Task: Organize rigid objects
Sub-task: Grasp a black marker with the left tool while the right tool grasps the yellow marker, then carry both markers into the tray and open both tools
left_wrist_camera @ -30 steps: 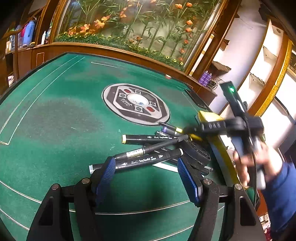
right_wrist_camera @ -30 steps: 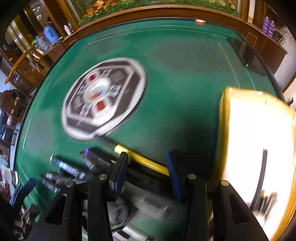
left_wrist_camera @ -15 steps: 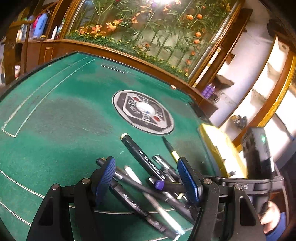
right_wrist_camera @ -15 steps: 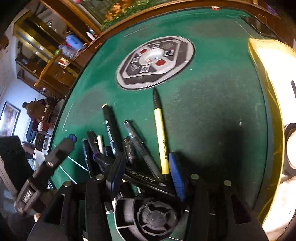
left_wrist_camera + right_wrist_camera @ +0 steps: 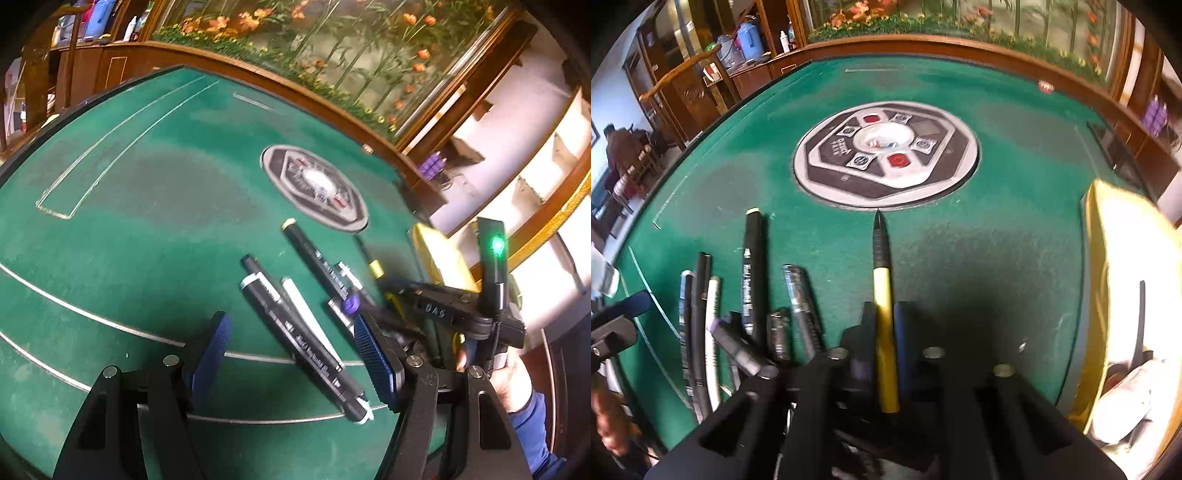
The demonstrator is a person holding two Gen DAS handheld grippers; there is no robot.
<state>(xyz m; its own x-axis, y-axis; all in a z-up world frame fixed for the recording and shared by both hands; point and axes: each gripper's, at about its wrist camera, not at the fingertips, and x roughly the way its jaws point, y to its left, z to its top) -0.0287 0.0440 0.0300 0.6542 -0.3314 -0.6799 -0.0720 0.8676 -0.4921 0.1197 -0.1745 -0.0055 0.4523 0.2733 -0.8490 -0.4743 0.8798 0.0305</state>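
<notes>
Right tool (image 5: 884,325) clamps yellow pen (image 5: 884,314) w/ markers (image 5: 750,291) crowding beside.

Likely home game room: green mahjong table (image 5: 960,92), wooden cabinets (image 5: 701,92), floral mural (image 5: 332,48).

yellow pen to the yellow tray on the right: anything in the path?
Nothing visible. The right gripper is shut on the yellow pen; only bare green felt lies between it and the yellow tray. The other pens lie opposite.

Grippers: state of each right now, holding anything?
Left gripper: open, holding nothing, over the black markers.
Right gripper: jaws just closed, shut on the yellow pen.
</notes>
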